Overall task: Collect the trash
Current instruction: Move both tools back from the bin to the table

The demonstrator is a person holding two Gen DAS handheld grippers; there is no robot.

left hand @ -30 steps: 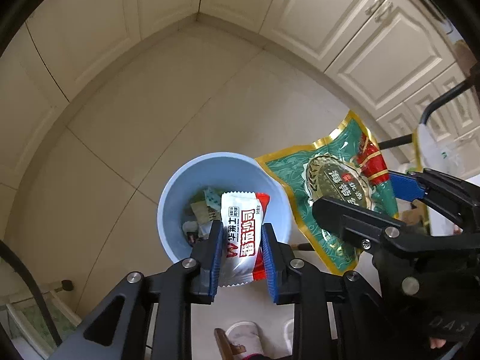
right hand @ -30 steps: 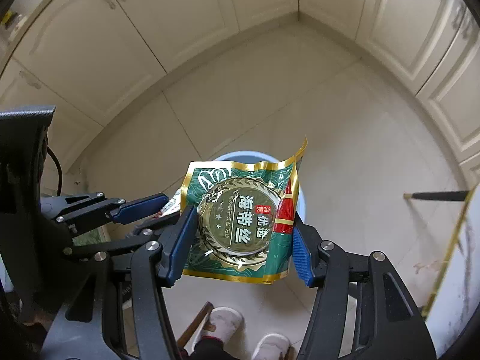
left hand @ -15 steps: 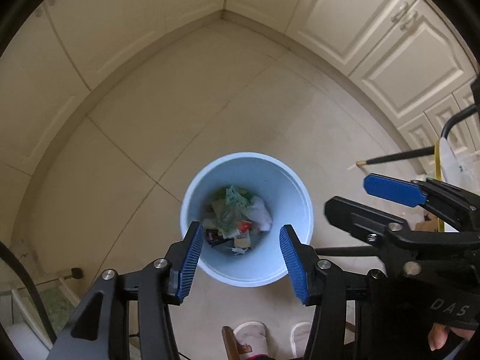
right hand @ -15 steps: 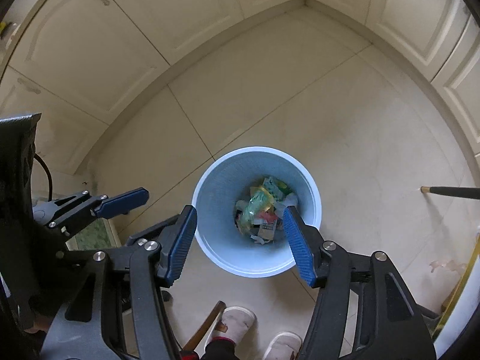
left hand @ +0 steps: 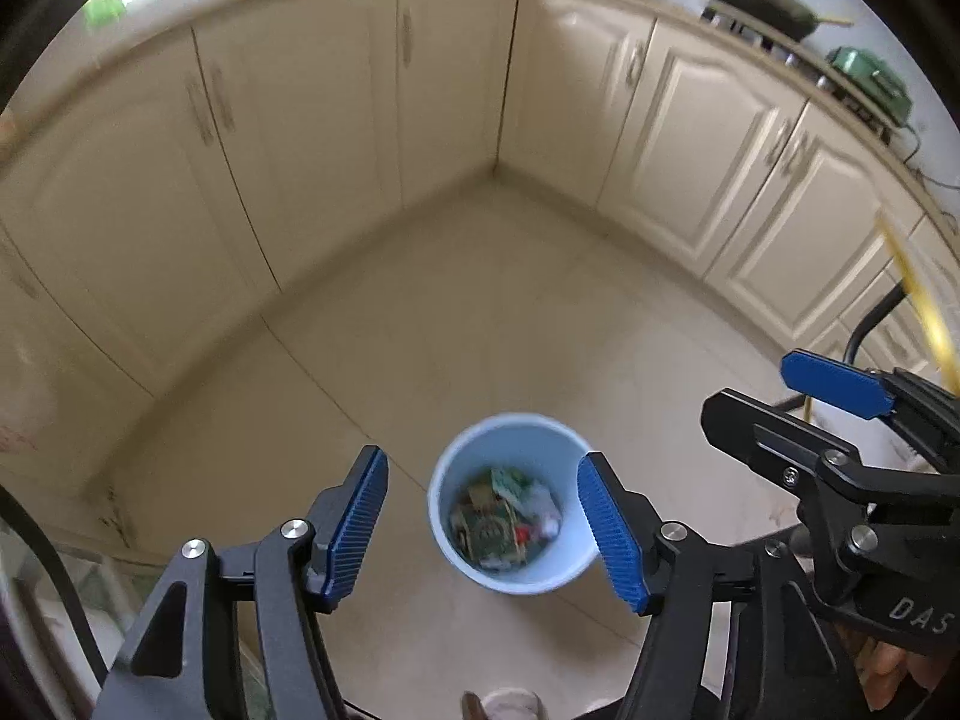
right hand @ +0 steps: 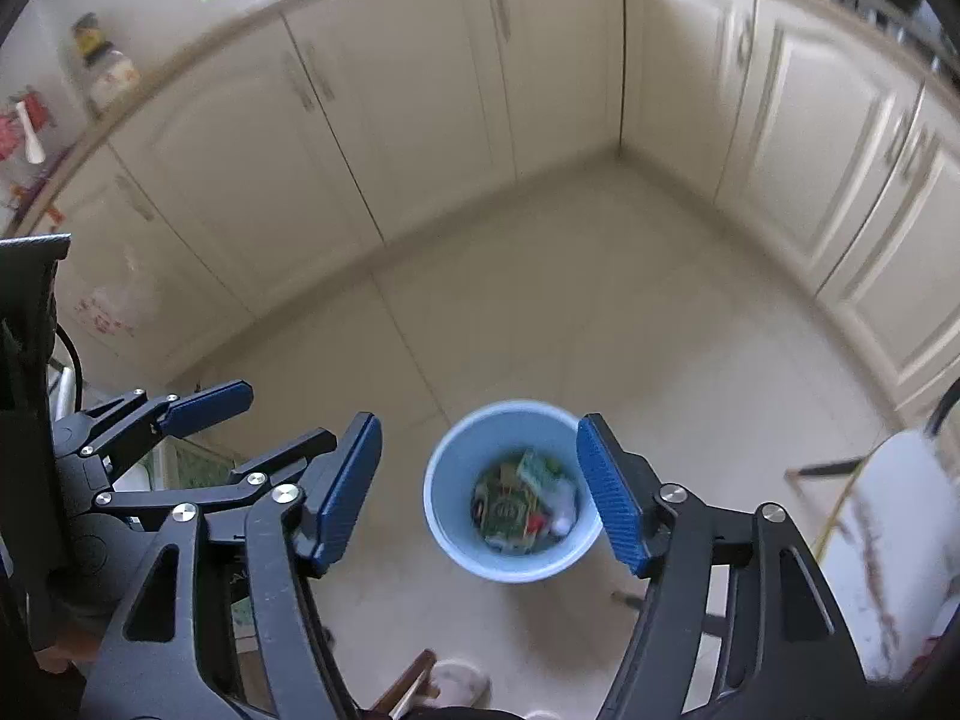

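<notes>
Both your tongs, left gripper (left hand: 483, 525) & right gripper (right hand: 479, 495), just opened wide, empty; bin (left hand: 513, 504) sits straight below (roughly equidistant).

Bin's (left hand: 510, 450) wrappers (left hand: 504, 519) blurred, perhaps snack packets.

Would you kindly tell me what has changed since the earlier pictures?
The left gripper let go of the white-and-red wrapper and the right gripper the green foil pouch; both jaws have just been opening, now empty, and both pulled away upward. The round light-blue plastic bin stayed put.
</notes>
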